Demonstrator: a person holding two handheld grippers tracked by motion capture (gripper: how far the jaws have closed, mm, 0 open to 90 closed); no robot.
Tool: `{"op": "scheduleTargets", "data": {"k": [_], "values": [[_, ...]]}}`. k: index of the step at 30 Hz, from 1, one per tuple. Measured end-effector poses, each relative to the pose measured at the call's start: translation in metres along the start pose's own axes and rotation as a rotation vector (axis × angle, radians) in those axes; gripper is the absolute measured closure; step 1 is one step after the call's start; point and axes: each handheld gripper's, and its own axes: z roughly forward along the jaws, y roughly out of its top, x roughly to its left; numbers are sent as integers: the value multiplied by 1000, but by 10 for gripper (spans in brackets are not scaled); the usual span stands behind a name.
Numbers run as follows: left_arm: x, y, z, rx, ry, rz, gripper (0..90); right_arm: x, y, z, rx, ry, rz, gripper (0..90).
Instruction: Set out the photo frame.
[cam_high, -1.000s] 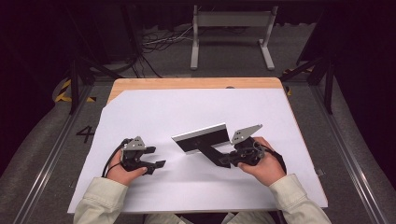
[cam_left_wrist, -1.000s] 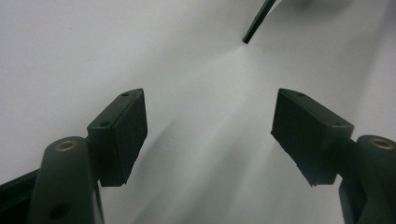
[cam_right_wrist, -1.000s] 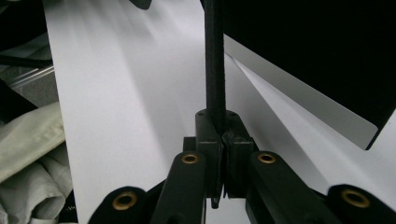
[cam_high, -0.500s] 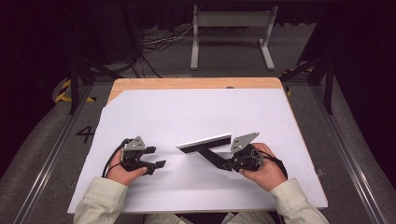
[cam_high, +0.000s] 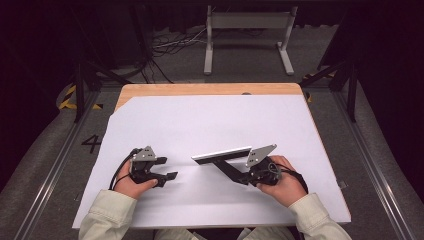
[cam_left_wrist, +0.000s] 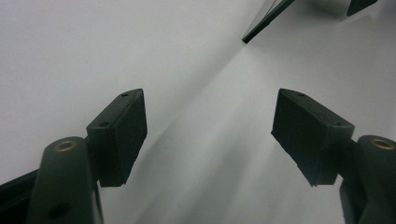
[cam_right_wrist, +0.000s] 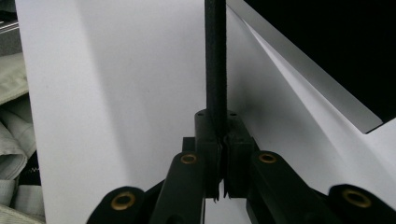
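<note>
Since the earlier frames, the flat panel (cam_high: 221, 154) in the right hand-held gripper (cam_high: 239, 176) has tipped from a raised slant to nearly level, with its pale face now seen almost edge-on, and the right hand has drawn slightly toward the person. The left hand has kept its place.

At the left of the high view, the left hand (cam_high: 131, 184) rests on the white sheet (cam_high: 210, 125) that covers the bench (cam_high: 200, 89), holding the left hand-held gripper (cam_high: 167, 177) with its cable looping beside the wrist. In the left gripper view its jaws stand well apart with nothing between them (cam_left_wrist: 208, 135), just white sheet below, and the dark corner of the panel (cam_left_wrist: 266, 21) shows farther off at the top.

Toward the middle, the panel hangs above the sheet, between the two hands and closer to the right one. It is thin and dark with a light upper face, and casts a soft shadow on the sheet.

At the right, the right hand (cam_high: 282, 180) grips its tool, a grey three-cornered plate (cam_high: 260, 155) on top. In the right gripper view the jaws are clamped on the panel's near edge (cam_right_wrist: 220, 135), the dark edge of the panel (cam_right_wrist: 215, 60) rising straight up from the pads. A pale sleeve (cam_right_wrist: 11, 140) shows at the left border.
</note>
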Motion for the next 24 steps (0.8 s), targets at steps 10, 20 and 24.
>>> {"op": "scheduleTargets", "data": {"k": [10,20,24], "values": [[0,1,2,0,-6,-1,267,0,-5,5,34,-9,4,859],[0,2,4,7,-10,7,267,-2,-9,4,28,-27,38,819],[0,2,4,7,-11,8,267,-2,-9,4,24,-27,42,818]]}}
